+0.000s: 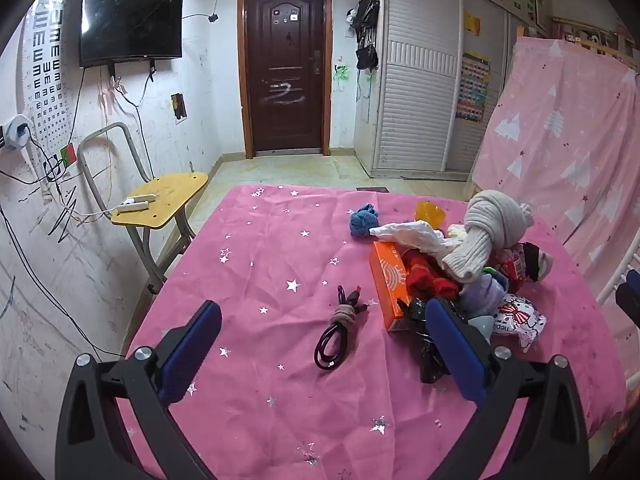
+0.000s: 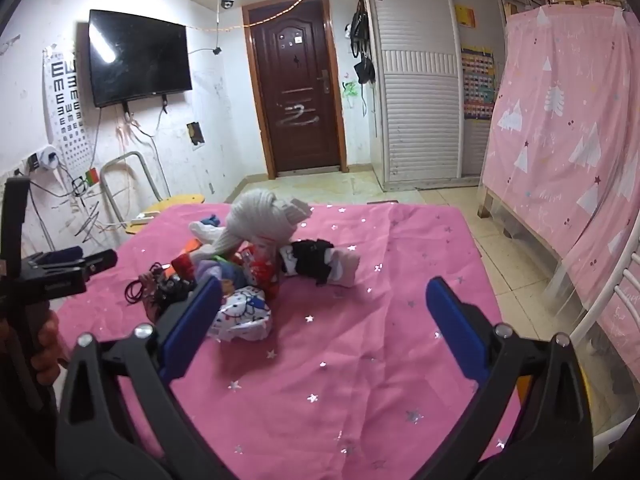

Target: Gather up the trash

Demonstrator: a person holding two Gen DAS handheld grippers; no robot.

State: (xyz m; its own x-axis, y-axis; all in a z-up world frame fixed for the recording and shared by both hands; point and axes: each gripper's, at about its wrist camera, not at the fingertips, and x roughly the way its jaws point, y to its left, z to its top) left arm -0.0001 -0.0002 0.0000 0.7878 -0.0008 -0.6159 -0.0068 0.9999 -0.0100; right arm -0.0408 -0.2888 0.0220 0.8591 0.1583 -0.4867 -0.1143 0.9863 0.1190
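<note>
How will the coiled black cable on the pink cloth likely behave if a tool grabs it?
The black cable is probably light and floppy. A band binds only its far end, so the loops would likely sag. It lies flat on the pink cloth, so pads may pinch fabric too.

We held the left gripper point(image 1: 322, 354) and the right gripper point(image 2: 322, 330) angled downward, jaws spread wide with nothing between the blue pads point(image 2: 454, 330); a hand point(image 2: 46, 346) gripped the left handle.
</note>
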